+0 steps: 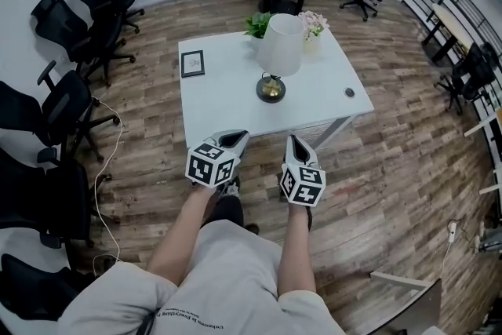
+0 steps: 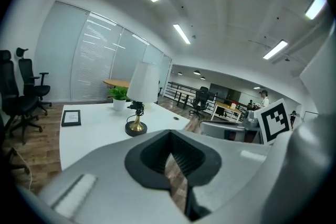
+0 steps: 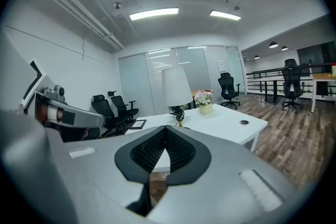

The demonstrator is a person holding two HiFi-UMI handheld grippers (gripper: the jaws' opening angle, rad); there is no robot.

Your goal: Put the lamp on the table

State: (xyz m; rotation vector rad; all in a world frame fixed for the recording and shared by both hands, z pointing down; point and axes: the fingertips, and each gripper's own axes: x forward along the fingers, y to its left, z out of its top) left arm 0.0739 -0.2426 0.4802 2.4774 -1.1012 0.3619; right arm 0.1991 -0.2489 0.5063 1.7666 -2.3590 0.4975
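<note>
Head view: lamp (image 1: pixel 277 59) stands upright on the white table (image 1: pixel 227 102), near its middle, white shade over a dark round base. Left gripper (image 1: pixel 234 140) and right gripper (image 1: pixel 296 145) sit side by side just off the table's near edge (both apart from the lamp). Both jaw pairs closed tip to tip, nothing held.

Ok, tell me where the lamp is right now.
In the head view the lamp stands upright near the middle of the white table, just in front of the green plant and the flower pot.
</note>
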